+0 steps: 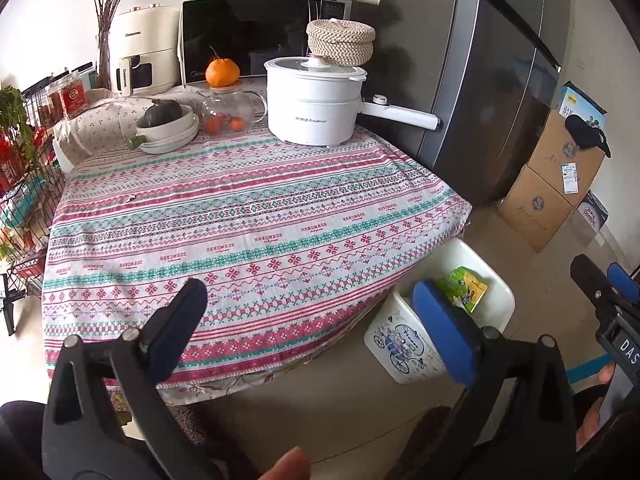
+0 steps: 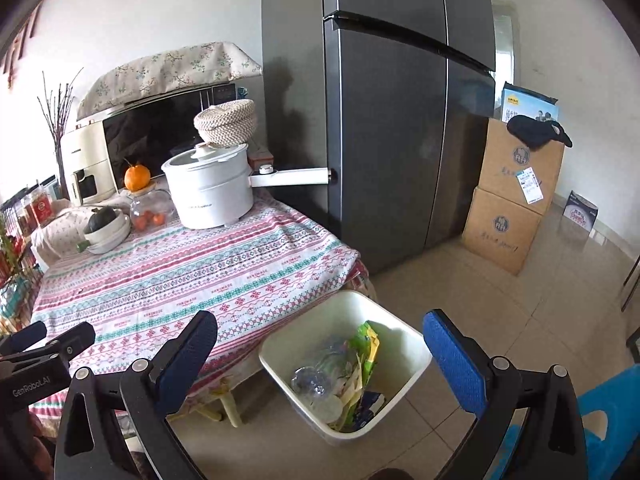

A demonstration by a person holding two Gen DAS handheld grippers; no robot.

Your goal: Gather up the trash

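Observation:
A white trash bin (image 2: 404, 344) stands on the floor at the table's near right corner; it also shows in the left wrist view (image 1: 496, 276). It holds a green and yellow wrapper (image 2: 366, 344), a clear plastic bottle (image 2: 316, 376) and other packaging. My right gripper (image 2: 320, 344) is open and empty, above and in front of the bin. My left gripper (image 1: 312, 316) is open and empty over the table's near edge, left of the bin. A tiny scrap (image 1: 130, 199) lies on the patterned tablecloth (image 1: 248, 216).
At the table's back stand a white electric pot (image 1: 316, 100), a glass teapot (image 1: 228, 110) with an orange on it, stacked bowls (image 1: 168, 132), a microwave (image 1: 256, 40) and an air fryer. A dark fridge (image 2: 384, 112) is right of the table, cardboard boxes (image 2: 516, 196) beyond. A blue stool (image 2: 612, 424) is at right.

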